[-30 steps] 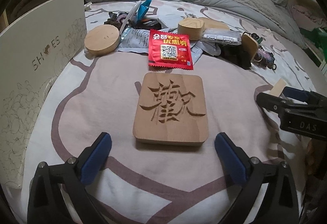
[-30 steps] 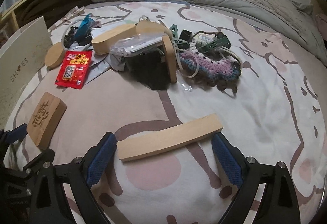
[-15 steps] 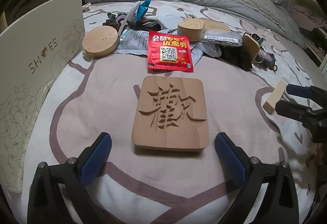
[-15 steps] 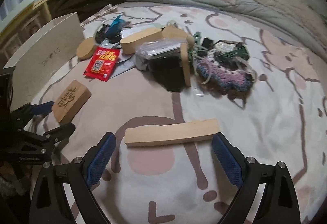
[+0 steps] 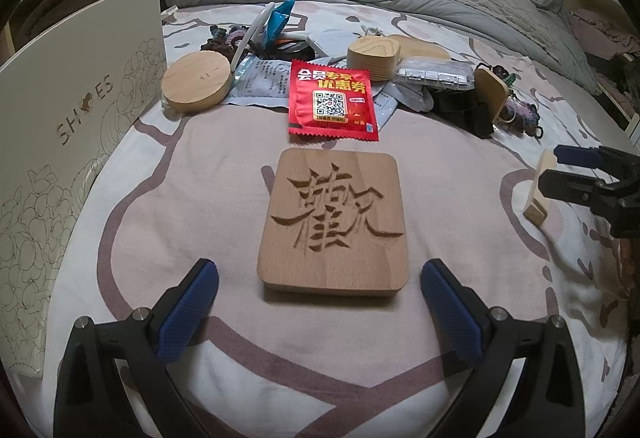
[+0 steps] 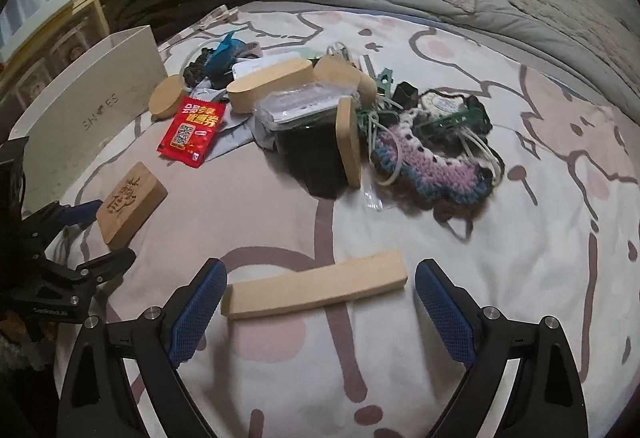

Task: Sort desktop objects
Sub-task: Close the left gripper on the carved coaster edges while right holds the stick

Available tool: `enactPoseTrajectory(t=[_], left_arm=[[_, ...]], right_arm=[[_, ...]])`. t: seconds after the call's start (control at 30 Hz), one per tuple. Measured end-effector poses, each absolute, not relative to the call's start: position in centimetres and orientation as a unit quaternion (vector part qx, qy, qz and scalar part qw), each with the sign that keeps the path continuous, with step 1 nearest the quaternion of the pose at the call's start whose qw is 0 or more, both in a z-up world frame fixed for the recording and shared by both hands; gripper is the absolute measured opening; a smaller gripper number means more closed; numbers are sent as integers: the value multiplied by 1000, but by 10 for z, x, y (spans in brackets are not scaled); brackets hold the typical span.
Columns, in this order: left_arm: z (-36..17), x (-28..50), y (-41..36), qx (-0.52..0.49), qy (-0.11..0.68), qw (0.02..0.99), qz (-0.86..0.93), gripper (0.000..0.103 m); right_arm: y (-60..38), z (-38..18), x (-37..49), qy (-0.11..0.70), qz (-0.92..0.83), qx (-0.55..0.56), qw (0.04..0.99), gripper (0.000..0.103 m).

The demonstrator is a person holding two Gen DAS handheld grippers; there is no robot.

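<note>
The right hand-held gripper [image 6: 316, 302] has swung left — wooden bar [image 6: 316, 290] now level.

The bed [image 5: 224, 166] is viewed low and close from both wrists, facing the pillows, with the carved block [image 5: 334, 222] and red packet [image 6: 191, 132] shared by both views.

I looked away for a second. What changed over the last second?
The right gripper pulled back slightly from the long wooden bar, jaws open, nothing grasped. The left gripper stayed open before the carved block. The clutter did not move.
</note>
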State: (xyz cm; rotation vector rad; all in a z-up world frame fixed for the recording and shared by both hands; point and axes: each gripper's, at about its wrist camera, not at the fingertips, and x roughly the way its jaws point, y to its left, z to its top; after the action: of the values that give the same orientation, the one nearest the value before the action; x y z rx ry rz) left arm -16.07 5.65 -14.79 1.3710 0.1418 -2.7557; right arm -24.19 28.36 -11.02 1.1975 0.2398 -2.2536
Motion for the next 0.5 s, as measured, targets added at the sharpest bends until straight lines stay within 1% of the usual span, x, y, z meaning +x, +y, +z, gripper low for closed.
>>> enactPoseTrajectory(t=[0.17, 0.33, 0.5], left_arm=[[-149, -162, 57, 445, 44, 32, -894, 102], [-149, -162, 58, 445, 44, 32, -894, 102], [-149, -162, 58, 444, 44, 32, -894, 102]], right_arm=[[283, -118, -253, 84, -832, 461, 296, 95], [279, -115, -240, 77, -826, 451, 330, 95], [264, -115, -224, 114, -827, 443, 325, 95]])
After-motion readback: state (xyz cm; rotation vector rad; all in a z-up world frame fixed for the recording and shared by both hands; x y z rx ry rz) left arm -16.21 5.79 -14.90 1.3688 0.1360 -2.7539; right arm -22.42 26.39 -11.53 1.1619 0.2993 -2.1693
